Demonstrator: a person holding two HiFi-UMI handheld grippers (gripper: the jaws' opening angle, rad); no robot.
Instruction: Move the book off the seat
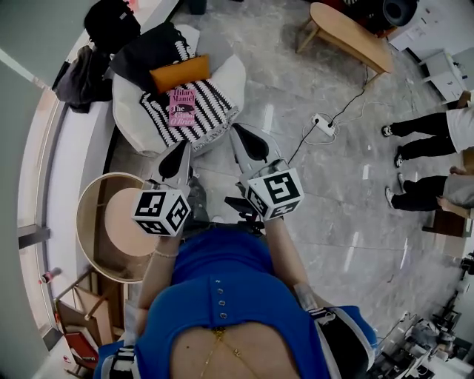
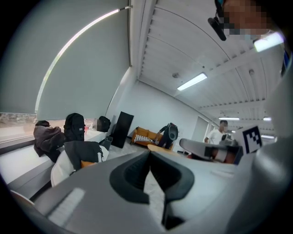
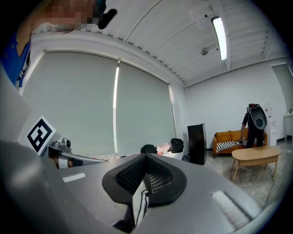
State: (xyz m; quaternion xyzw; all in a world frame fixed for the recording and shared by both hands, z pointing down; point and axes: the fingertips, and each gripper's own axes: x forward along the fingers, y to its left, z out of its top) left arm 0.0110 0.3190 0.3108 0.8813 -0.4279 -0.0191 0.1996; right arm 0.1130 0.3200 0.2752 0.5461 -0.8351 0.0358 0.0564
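A pink book [image 1: 181,106] lies face up on a black-and-white striped blanket [image 1: 211,111] that covers a white seat [image 1: 229,74]. An orange cushion [image 1: 180,72] and a black jacket [image 1: 148,48] lie behind it. Both grippers hover in front of the seat, short of the book. My left gripper [image 1: 184,145] is shut and empty, tips pointing at the seat's near edge. My right gripper [image 1: 237,130] is shut too, with nothing held, just right of the blanket's corner. In the left gripper view [image 2: 149,153] the seat [image 2: 62,167] shows low left. The right gripper view [image 3: 145,156] shows striped cloth [image 3: 143,203] under the jaws.
A round side table [image 1: 111,222] stands left of me. A power strip [image 1: 324,124] with its cable lies on the marble floor to the right. A wooden coffee table [image 1: 352,33] is at the back. People [image 1: 422,133] stand at far right. Bags [image 1: 111,22] sit on the window ledge.
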